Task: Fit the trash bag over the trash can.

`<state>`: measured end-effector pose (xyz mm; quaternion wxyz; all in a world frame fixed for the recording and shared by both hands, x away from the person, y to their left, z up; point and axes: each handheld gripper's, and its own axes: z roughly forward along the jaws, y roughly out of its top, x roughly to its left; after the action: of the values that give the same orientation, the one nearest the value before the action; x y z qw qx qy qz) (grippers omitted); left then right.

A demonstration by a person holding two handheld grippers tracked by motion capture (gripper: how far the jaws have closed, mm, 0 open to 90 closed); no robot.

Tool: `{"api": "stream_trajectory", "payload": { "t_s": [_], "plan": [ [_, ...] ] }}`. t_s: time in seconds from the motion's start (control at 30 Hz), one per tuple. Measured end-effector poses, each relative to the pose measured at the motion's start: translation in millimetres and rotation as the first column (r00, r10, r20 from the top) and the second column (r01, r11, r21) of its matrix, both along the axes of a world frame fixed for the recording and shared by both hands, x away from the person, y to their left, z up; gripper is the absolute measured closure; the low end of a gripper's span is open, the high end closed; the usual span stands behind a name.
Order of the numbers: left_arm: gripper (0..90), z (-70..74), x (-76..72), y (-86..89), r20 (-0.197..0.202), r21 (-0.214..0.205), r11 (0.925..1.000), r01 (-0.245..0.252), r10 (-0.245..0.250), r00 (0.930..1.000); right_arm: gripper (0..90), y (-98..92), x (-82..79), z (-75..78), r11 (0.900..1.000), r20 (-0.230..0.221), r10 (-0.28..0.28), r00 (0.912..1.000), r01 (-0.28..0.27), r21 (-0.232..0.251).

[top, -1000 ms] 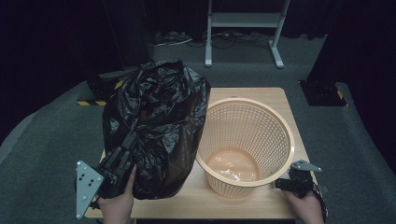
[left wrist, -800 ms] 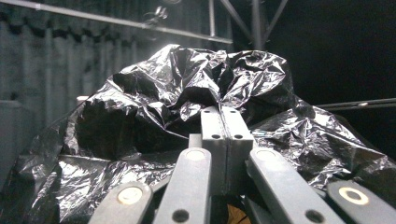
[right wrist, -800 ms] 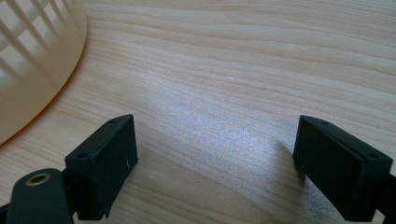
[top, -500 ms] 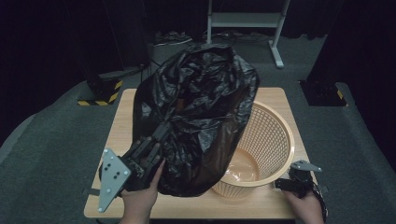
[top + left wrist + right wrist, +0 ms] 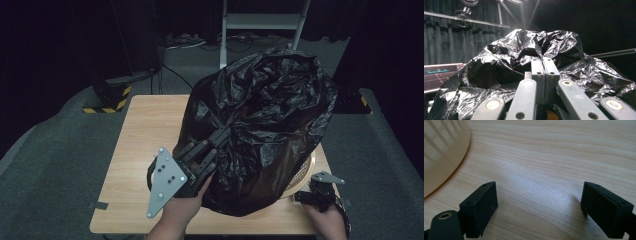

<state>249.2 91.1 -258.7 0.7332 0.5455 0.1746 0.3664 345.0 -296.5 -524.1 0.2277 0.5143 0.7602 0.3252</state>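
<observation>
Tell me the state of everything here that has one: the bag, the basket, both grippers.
black bin bag: puffed up, lifted over the basket, pinched by the left gripper
basket: upright on the table, mostly hidden behind the bag
left gripper: shut on the bag's plastic
right gripper: open, nothing between its jaws, low over the table
</observation>
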Motion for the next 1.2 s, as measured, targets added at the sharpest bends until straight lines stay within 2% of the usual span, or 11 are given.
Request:
{"api": "stream_trajectory", "payload": {
  "t_s": [0.33,0.5,0.57,0.63,0.7,0.77,0.83,1.0,1.13,1.2],
  "plan": [
    [87.6,0.8,10.7,-25.2,-0.016,0.042,0.9984,0.037,-0.037,0.9992,13.8,-0.1,-0.3,0.1,1.0,-0.001,-0.002,1.0,0.002,0.003],
    [66.6,7.9,15.7,-30.0,-0.032,0.02,0.9974,0.069,-0.068,0.9972,13.8,-0.2,-0.3,0.1,1.0,-0.001,-0.002,1.0,0.002,0.004],
    [58.6,11.9,11.4,-31.1,0.001,0.006,0.9985,0.054,-0.054,0.9985,13.9,-0.5,-0.1,0.0,1.0,0.002,0.0,1.0,0.0,0.003],
    [57.8,15.2,9.8,-30.8,0.014,-0.009,0.9985,0.054,-0.054,0.9985,13.9,-0.4,-0.1,0.0,1.0,0.001,-0.001,1.0,0.001,0.002],
    [57.8,16.4,10.5,-30.2,0.027,-0.011,0.9993,0.036,-0.036,0.999,13.8,-0.4,0.0,-0.1,1.0,0.003,0.0,1.0,0.0,0.002],
    [57.9,16.2,12.8,-28.1,0.025,-0.01,0.9996,0.026,-0.025,0.9994,14.0,-0.4,-0.1,-0.1,1.0,0.002,0.0,1.0,0.0,0.003],
    [57.7,15.1,14.5,-21.8,0.026,-0.022,0.9997,0.012,-0.012,0.9996,14.1,-0.4,-0.5,0.1,1.0,-0.002,-0.003,1.0,0.003,0.007],
    [54.4,9.6,14.7,-3.3,0.03,-0.02,0.9987,-0.047,0.048,0.9984,14.0,-0.5,-0.7,0.1,1.0,-0.005,-0.003,1.0,0.003,0.009],
    [51.6,-3.0,16.7,12.5,0.03,0.004,0.9928,-0.12,0.119,0.9924,14.0,-0.4,-0.5,0.0,1.0,-0.002,-0.002,1.0,0.002,0.006],
    [51.4,-12.7,18.8,20.2,0.008,0.015,0.9896,-0.143,0.143,0.9897,14.0,-0.3,-0.5,0.0,1.0,-0.003,-0.002,1.0,0.002,0.005]
  ]
}}
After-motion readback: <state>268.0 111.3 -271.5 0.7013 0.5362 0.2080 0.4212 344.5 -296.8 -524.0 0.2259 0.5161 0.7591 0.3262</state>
